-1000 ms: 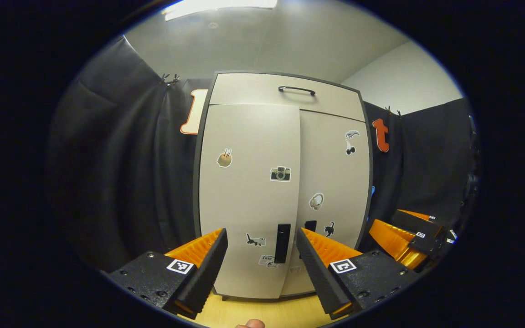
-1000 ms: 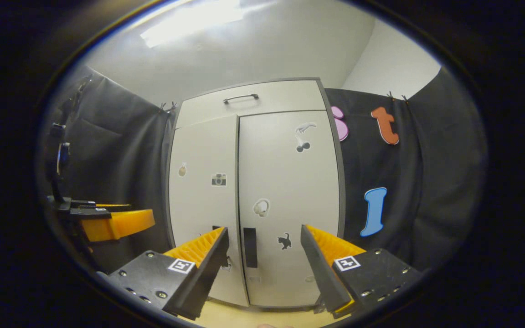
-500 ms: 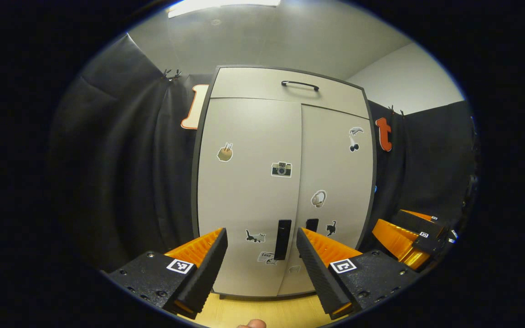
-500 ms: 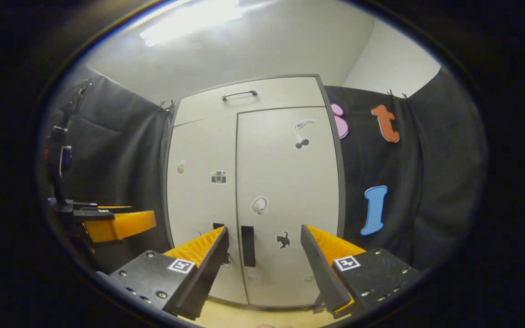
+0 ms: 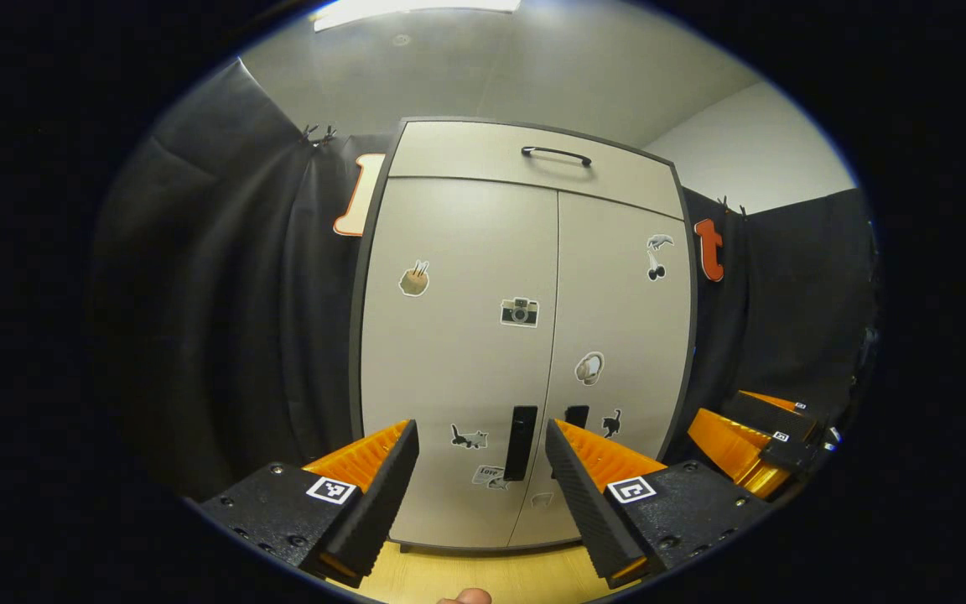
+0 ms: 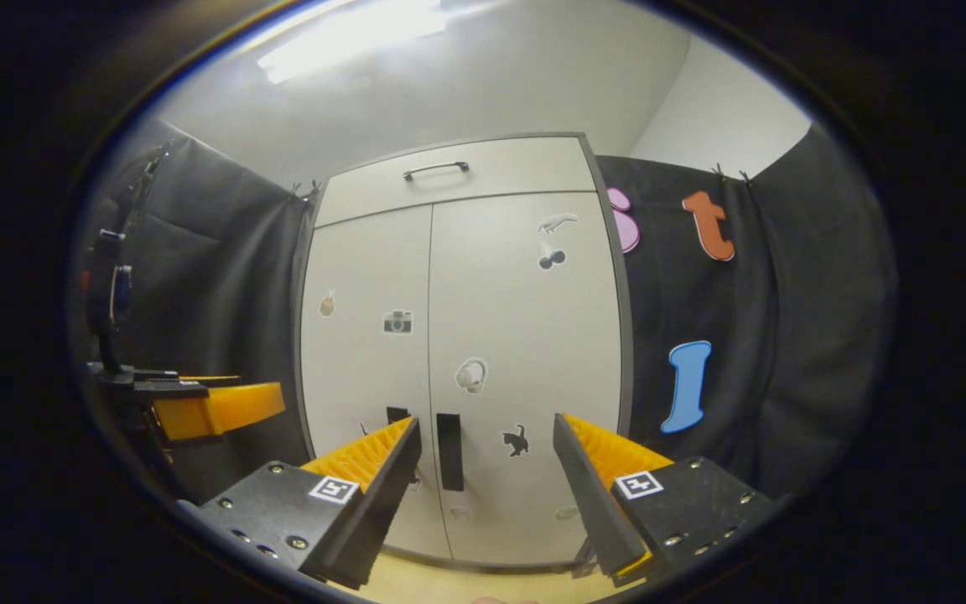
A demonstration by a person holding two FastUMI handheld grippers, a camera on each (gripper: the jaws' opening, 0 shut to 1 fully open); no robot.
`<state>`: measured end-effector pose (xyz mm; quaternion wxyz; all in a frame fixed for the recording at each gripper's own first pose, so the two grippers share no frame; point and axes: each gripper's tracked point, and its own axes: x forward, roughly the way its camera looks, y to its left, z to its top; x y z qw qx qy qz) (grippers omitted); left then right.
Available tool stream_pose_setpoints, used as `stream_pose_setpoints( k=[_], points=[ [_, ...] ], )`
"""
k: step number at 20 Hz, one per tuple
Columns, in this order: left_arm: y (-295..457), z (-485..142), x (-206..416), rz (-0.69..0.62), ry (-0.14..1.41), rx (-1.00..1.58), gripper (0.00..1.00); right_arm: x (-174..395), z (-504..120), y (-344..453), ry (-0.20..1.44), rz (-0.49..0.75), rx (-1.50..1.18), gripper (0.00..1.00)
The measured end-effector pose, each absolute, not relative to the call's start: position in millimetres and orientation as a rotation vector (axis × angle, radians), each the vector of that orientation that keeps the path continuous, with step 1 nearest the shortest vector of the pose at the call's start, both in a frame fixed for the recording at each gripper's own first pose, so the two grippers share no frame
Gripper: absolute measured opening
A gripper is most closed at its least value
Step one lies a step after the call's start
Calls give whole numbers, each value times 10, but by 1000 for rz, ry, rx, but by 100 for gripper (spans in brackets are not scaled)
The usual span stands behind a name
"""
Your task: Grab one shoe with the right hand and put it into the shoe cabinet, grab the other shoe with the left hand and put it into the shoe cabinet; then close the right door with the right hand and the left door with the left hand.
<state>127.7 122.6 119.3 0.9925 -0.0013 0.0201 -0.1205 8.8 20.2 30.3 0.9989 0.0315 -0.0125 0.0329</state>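
1. The tall pale grey shoe cabinet with a dark frame (image 5: 525,335) stands in front of both tongs, on a light wooden floor (image 5: 483,579).
2. Its left door (image 5: 458,335) and its right door (image 5: 617,335) both look flat against the cabinet, so the doors seem to be shut.
3. No shoe can be seen outside the cabinet. I think both shoes are inside, behind the doors.
4. The left gripper (image 5: 481,482) is spread wide and holds nothing. It hangs in front of the cabinet's left door, down low, not touching it.
5. The right gripper (image 6: 485,482) is spread wide too, with nothing between its fingers. It hangs in front of the cabinet's right door.
6. Each door has a small black slot handle (image 5: 521,430) near the middle line of the cabinet, low down.
7. The doors look stiff, hard and smooth. I think they swing easily, so a soft push on the flat door near the handle is enough.
8. I think the job is about done.
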Motion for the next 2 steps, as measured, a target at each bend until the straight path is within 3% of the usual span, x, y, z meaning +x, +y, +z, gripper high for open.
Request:
stream_pose_setpoints(
  k=[2],
  points=[
    [1235,1183,1287,-239,42,0,95,88,296,212,-27,67,60,92]
  ],
)
